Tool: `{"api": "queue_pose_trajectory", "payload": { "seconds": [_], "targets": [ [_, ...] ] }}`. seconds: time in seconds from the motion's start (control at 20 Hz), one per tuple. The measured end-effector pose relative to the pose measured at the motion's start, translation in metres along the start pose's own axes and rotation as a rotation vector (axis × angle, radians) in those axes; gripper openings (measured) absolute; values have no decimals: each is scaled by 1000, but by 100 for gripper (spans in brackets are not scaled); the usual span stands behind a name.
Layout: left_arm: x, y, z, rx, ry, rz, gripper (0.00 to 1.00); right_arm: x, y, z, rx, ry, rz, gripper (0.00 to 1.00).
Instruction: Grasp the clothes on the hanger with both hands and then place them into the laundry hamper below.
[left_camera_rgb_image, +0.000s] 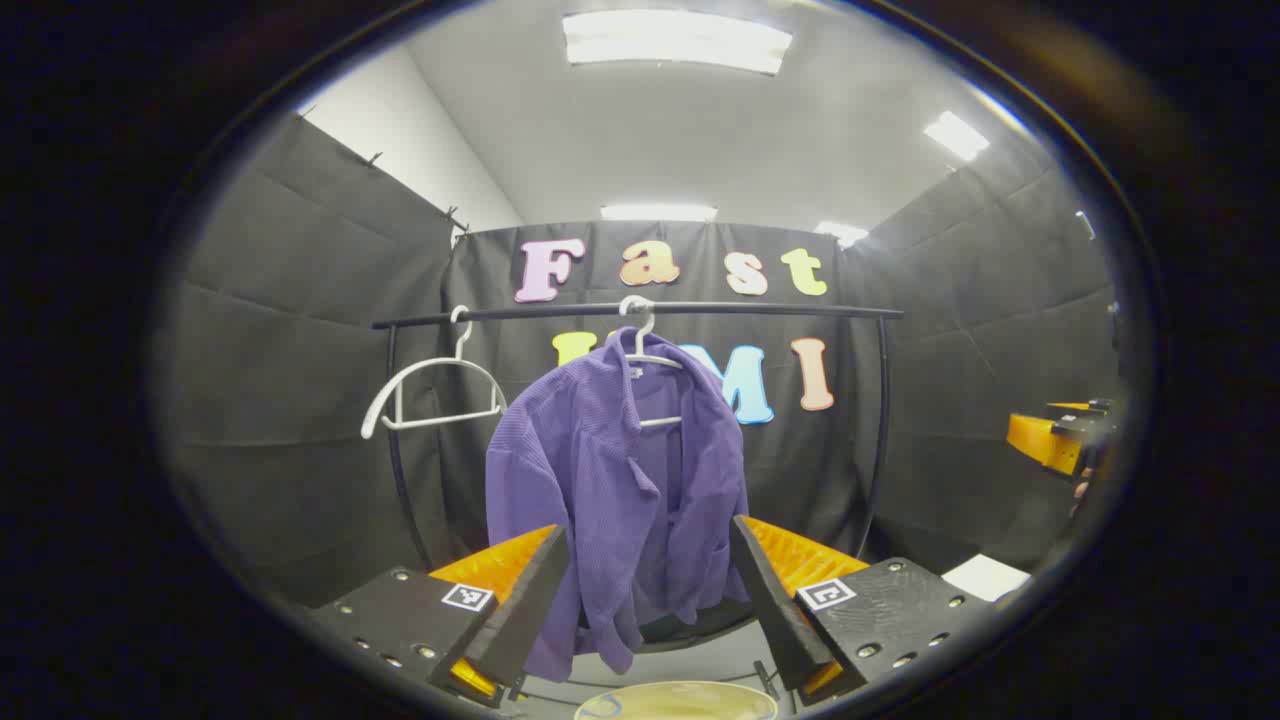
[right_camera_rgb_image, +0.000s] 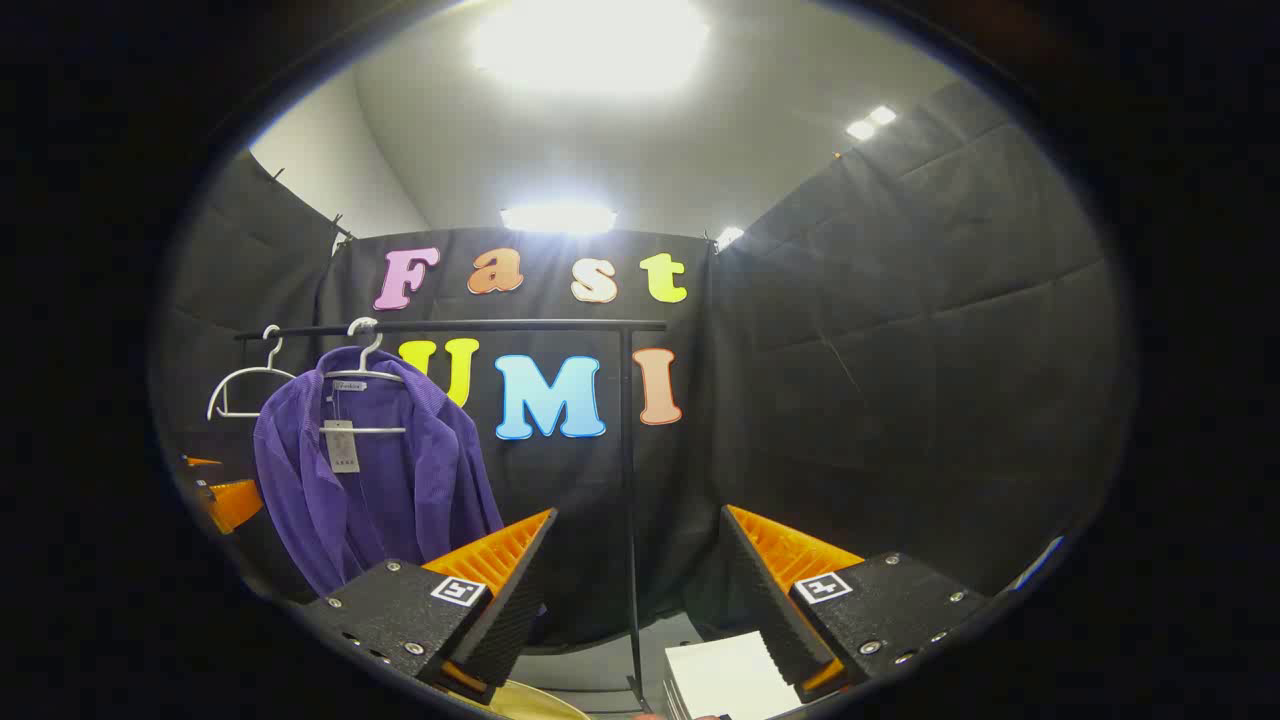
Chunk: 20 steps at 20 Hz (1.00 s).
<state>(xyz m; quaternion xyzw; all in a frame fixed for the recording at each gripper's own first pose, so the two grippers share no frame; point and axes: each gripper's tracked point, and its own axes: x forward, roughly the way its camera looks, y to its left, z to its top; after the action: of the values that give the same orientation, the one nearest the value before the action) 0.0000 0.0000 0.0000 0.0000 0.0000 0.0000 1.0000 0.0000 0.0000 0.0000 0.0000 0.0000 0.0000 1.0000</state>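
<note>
In the left gripper view, the left tongs (left_camera_rgb_image: 648, 590) are standing wide apart at the bottom, gripping nothing, with open air between the two fingers (left_camera_rgb_image: 520, 600). Just below and between them, at the very near edge, the pale round rim of the laundry hamper (left_camera_rgb_image: 676, 700) is peeking in. Beyond the gap, the purple shirt (left_camera_rgb_image: 620, 490) is hanging from a white hanger (left_camera_rgb_image: 645, 345) on the black rail (left_camera_rgb_image: 640, 311); it is draping open at the front, its hem dangling just above the hamper, apart from the tongs. Left of it on the same rail, a bare white hanger (left_camera_rgb_image: 430, 390) is hanging tilted. At the far right edge of this view, the right tongs (left_camera_rgb_image: 1060, 435) are showing in part, too blurred and cropped to tell their opening from here.

In the right gripper view, the right tongs (right_camera_rgb_image: 638, 590) are spreading wide as well, carrying nothing. A white sheet (right_camera_rgb_image: 725, 680) is lying near the right finger at the bottom, and a sliver of the hamper's rim (right_camera_rgb_image: 530, 705) is showing low down to the left of it. Farther off and to the left, the shirt (right_camera_rgb_image: 375, 480) is hanging on the rail (right_camera_rgb_image: 450, 326), a paper tag (right_camera_rgb_image: 342, 445) dangling inside the collar, with the bare hanger (right_camera_rgb_image: 245, 385) beyond it at the left. Part of the left tongs (right_camera_rgb_image: 225, 500) is showing at the left edge beside the shirt. The rail's upright post (right_camera_rgb_image: 628, 480) is standing between the right tongs' fingers, farther back.
</note>
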Motion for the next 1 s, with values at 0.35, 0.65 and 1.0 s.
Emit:
{"api": "queue_pose_trajectory", "payload": {
  "seconds": [0.35,0.65,1.0],
  "targets": [
    [-6,3,-1,-3,4,35,89,8,3,1,28,-5,17,96],
    [-9,4,-2,-19,4,55,89,19,11,8,36,-15,58,96],
    [-10,5,0,-23,4,57,89,29,28,11,60,0,99,96]
  ]
}}
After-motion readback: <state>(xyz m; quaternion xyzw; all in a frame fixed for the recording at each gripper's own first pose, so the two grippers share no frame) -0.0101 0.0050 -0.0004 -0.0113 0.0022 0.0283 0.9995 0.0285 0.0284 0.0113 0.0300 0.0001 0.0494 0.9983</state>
